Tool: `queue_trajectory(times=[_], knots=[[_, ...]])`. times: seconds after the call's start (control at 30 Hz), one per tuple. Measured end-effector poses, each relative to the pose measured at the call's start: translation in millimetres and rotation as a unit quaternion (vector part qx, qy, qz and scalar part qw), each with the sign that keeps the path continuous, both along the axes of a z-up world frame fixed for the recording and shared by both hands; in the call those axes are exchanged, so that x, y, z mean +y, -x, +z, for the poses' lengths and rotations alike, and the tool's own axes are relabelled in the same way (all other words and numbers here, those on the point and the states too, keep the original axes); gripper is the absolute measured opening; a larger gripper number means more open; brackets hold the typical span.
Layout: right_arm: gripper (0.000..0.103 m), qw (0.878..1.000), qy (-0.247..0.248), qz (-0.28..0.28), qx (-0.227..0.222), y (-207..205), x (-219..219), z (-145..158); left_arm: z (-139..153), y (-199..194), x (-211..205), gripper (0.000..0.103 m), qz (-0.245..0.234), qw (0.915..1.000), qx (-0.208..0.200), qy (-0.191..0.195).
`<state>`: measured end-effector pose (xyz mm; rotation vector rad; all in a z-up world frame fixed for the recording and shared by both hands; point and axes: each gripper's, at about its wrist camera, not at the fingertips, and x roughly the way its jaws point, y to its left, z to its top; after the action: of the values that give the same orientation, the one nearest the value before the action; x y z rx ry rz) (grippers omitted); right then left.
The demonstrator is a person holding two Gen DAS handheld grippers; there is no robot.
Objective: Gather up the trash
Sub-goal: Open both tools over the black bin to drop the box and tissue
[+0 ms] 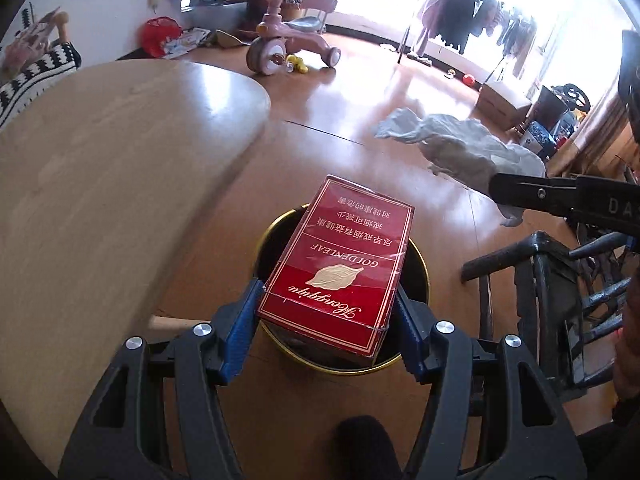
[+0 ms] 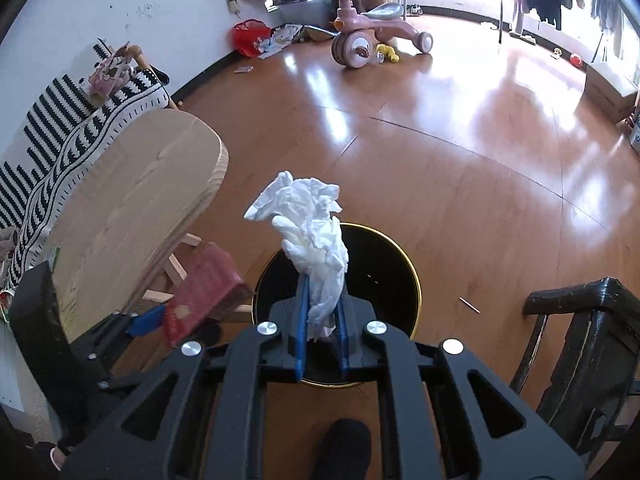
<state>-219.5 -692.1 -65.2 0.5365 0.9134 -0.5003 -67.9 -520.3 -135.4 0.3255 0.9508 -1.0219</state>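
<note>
Wood comes first on the left: the pale round table stands just beside the left tongs, its edge close to the bin. Those tongs are pinching a red cigarette box by its near end, blue pads pressed on both sides, and the box juts out ahead of them over the black bin with the gold rim on the floor below. From where I stand the box looks long against that mouth. My worry is that, let go as it lies, its far end reaches about to the far rim, so it may land across the edge or tip out onto the floor.

Further right, the right tongs are pressed nearly together on a crumpled white tissue, which sticks up and forward from between the pads, above the bin too. Tissue is light and clingy, so it may hang on a pad when the tongs spread, or drift and settle on the boards beside the bin.

Both tongs crowd the same opening, so they could knock together, or nudge the bin. To the right of the right tongs a dark chair stands near, leaving little room to swing that way. A small stick lies on the floor beside the bin, uncollected.
</note>
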Motion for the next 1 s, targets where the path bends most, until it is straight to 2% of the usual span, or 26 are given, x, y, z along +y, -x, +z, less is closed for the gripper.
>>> queue_trajectory(times=[0.5,0.57,0.6,0.63,1.0], knots=[[0.013,1.000,-0.005,-0.015,0.003,0,-2,0,-15,5,-25,0.060,-0.026,0.9995,0.014,-0.010],[0.013,1.000,-0.005,-0.017,0.002,-1,-1,0,-15,3,-26,0.064,-0.026,0.9995,0.014,-0.011],[0.013,1.000,-0.005,-0.017,0.002,1,-2,0,-16,3,-26,0.072,-0.026,0.9995,0.016,-0.010],[0.013,1.000,-0.006,-0.018,0.001,2,-2,-1,-15,2,-27,0.074,-0.026,0.9995,0.017,-0.009],[0.013,1.000,-0.008,-0.017,0.003,0,1,-2,-3,11,-25,0.079,-0.038,0.9992,0.012,0.005]])
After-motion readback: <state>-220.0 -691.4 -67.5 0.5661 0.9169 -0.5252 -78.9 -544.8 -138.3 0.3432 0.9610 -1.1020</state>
